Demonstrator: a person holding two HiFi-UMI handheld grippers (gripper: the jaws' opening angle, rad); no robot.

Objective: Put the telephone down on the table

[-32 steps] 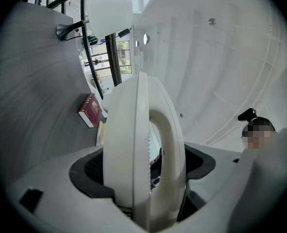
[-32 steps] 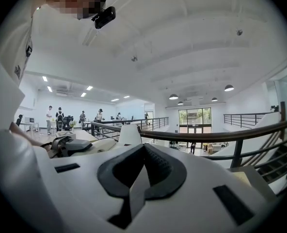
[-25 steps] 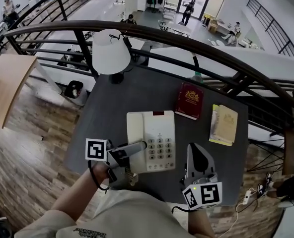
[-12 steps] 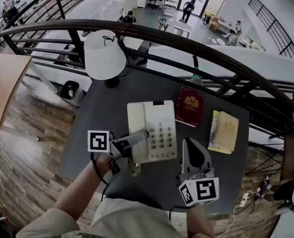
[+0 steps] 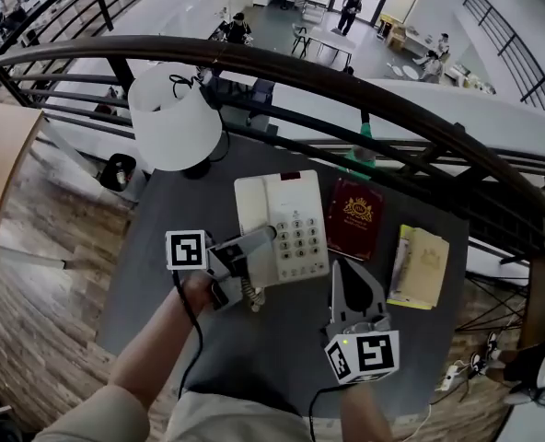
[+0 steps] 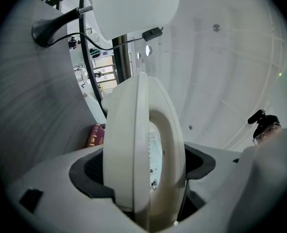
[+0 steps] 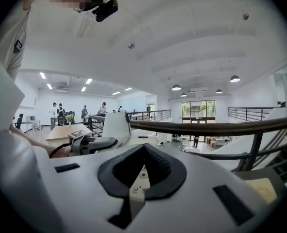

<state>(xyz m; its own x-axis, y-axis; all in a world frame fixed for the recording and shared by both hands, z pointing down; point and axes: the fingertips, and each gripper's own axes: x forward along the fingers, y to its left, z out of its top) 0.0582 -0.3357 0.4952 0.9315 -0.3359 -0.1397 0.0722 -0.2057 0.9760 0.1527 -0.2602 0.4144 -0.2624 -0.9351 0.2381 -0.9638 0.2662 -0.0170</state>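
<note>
The cream telephone (image 5: 280,228) with its handset on the cradle is held by its near left edge in my left gripper (image 5: 254,242), which is shut on it. It looks raised a little above the dark grey table (image 5: 153,284), and its coiled cord (image 5: 249,295) hangs below. In the left gripper view the telephone (image 6: 129,154) stands edge-on between the jaws, with the table (image 6: 27,106) at the left. My right gripper (image 5: 339,270) hovers just right of the phone, shut and holding nothing; its view shows the keypad (image 7: 142,176) beyond the closed jaws.
A white-shaded lamp (image 5: 169,127) stands at the table's far left corner. A dark red book (image 5: 353,217) lies right of the phone, and a yellow book (image 5: 420,265) lies further right. A black railing (image 5: 392,109) runs behind the table, with a drop to a lower floor.
My left gripper has carried the telephone away from me, from the near part of the table to beside the red book. The right gripper has followed alongside, still shut.
</note>
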